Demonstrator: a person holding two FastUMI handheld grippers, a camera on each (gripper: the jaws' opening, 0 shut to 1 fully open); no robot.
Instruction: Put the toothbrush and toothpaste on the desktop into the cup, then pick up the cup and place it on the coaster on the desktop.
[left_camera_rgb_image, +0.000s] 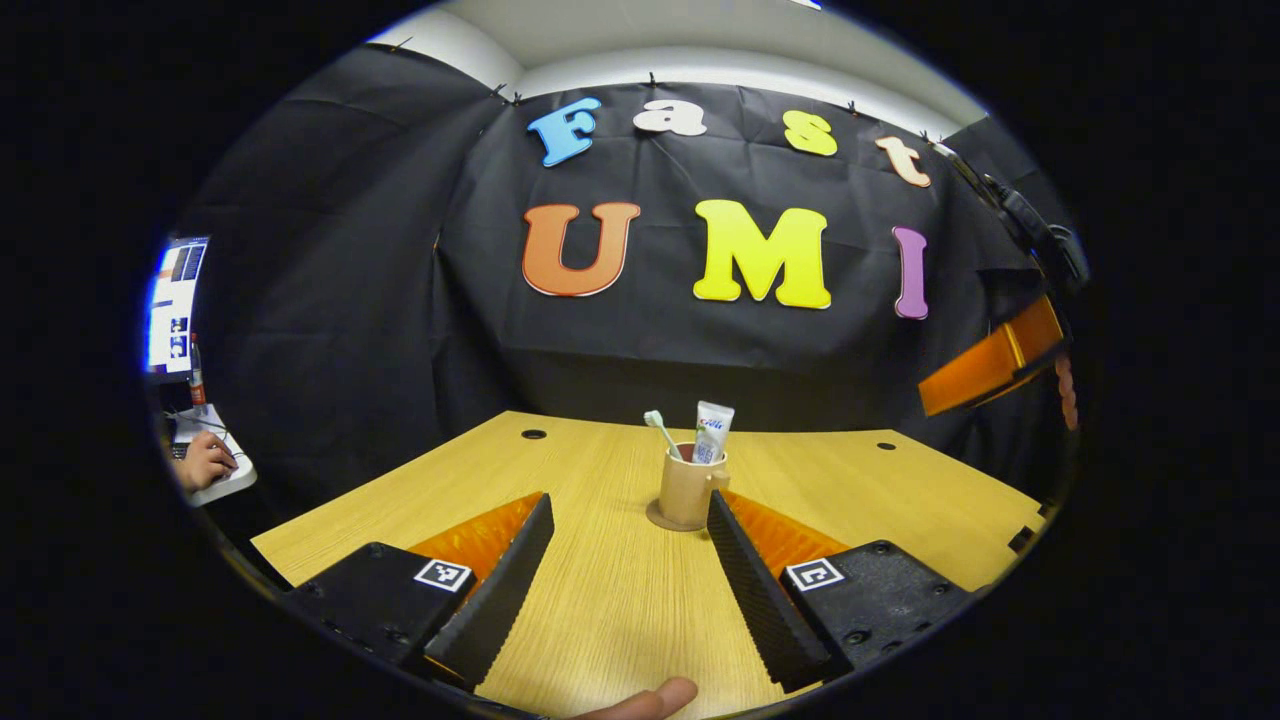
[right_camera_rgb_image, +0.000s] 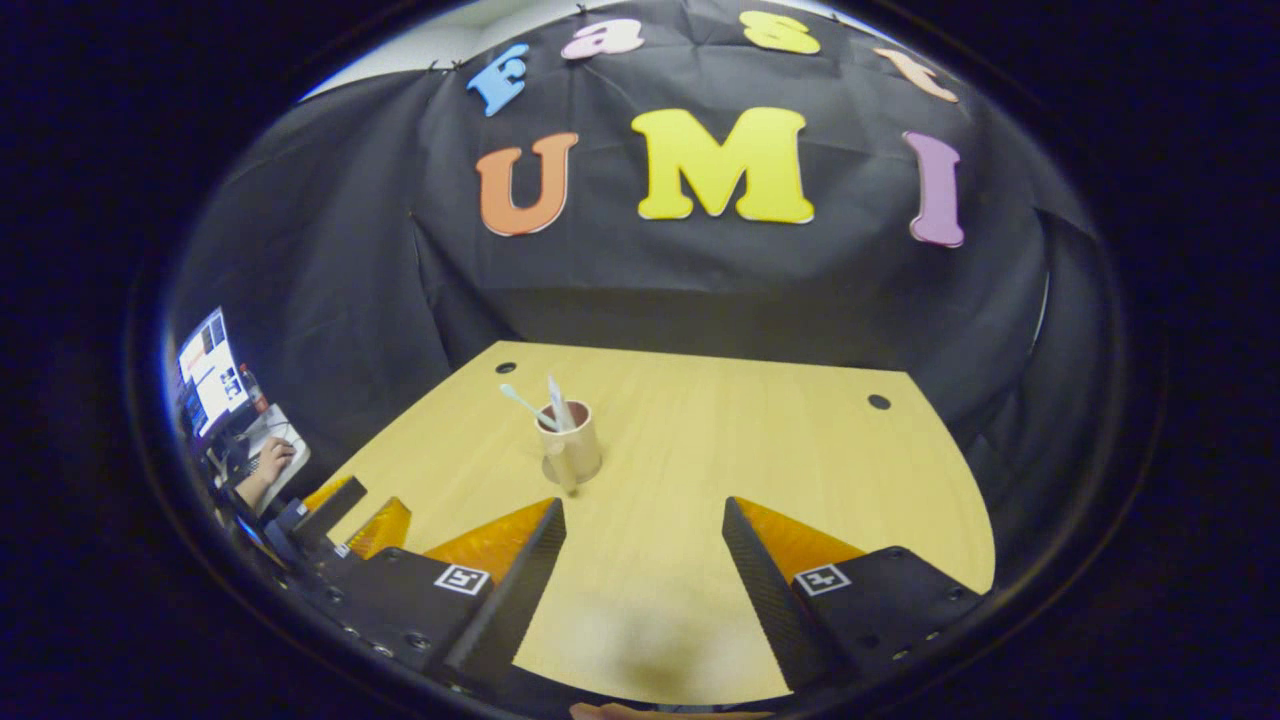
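Left gripper view shows the desk (left_camera_rgb_image: 600, 600), then the left gripper (left_camera_rgb_image: 630, 520) spread wide and empty, near the cup (left_camera_rgb_image: 688, 490) on its coaster (left_camera_rgb_image: 658, 520). Toothpaste (left_camera_rgb_image: 712, 430) and toothbrush (left_camera_rgb_image: 662, 430) stand inside. The right gripper (right_camera_rgb_image: 645, 520) is likewise spread, holding nothing.

1 cup (left_camera_rgb_image: 688, 488); 1 toothbrush (left_camera_rgb_image: 661, 430); 1 toothpaste (left_camera_rgb_image: 712, 430); 1 coaster (left_camera_rgb_image: 655, 518)

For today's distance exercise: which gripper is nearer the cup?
Left. The left gripper sits just short of the cup; the right gripper is farther back, cup ahead-left.
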